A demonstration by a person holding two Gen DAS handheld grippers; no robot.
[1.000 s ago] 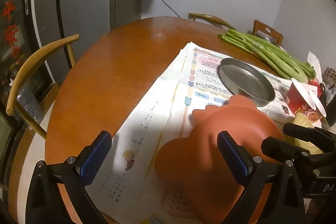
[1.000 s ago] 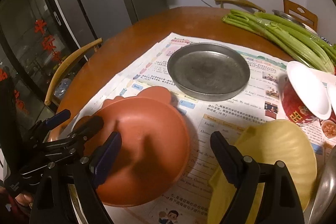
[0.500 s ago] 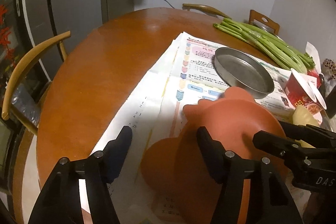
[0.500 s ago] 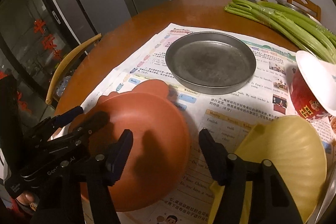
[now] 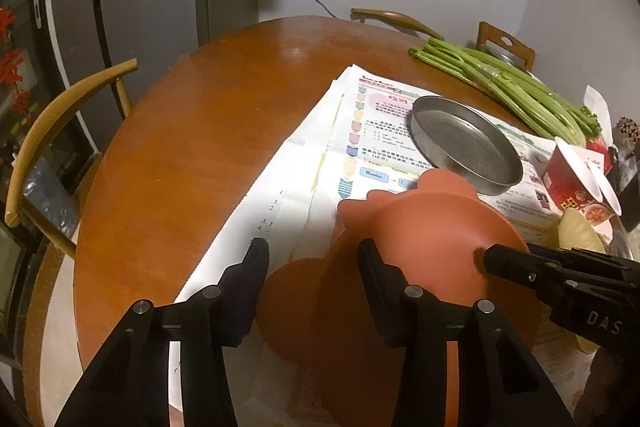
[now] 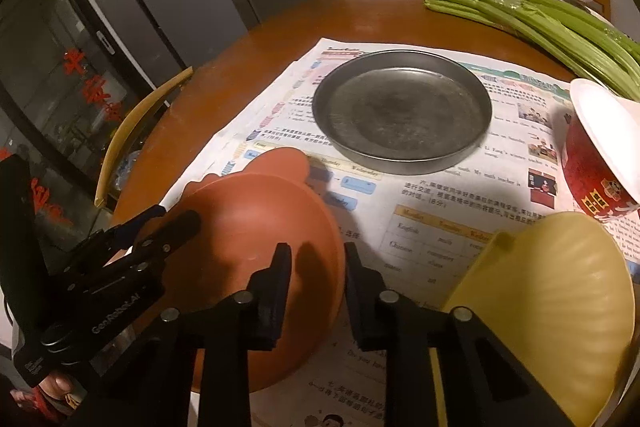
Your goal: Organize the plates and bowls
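Note:
An orange bowl [image 5: 420,227] with rounded ear tabs rests on newspaper on a round wooden table [image 5: 180,167]. My left gripper [image 5: 314,267] straddles its near left edge and one ear tab. Its jaws are closing, and the pads show no firm press. My right gripper [image 6: 316,267] straddles the right rim of the orange bowl [image 6: 240,219]. One finger is over the bowl and one outside, and the jaws are closing with a gap still showing. A shallow metal plate [image 6: 400,107] lies beyond. A yellow ribbed bowl [image 6: 552,287] sits at the right.
A red noodle cup [image 6: 592,167] with its white lid peeled back stands at the right, with celery stalks [image 6: 540,15] behind it. Newspaper [image 6: 440,195] covers the near half of the table. Wooden chairs [image 5: 60,115] ring the table, and a dark fridge stands to the left.
Both grippers' jaws have narrowed from wide open to close around the orange bowl's opposite edges. Neither hand has shifted much, and the bowl has stayed put.

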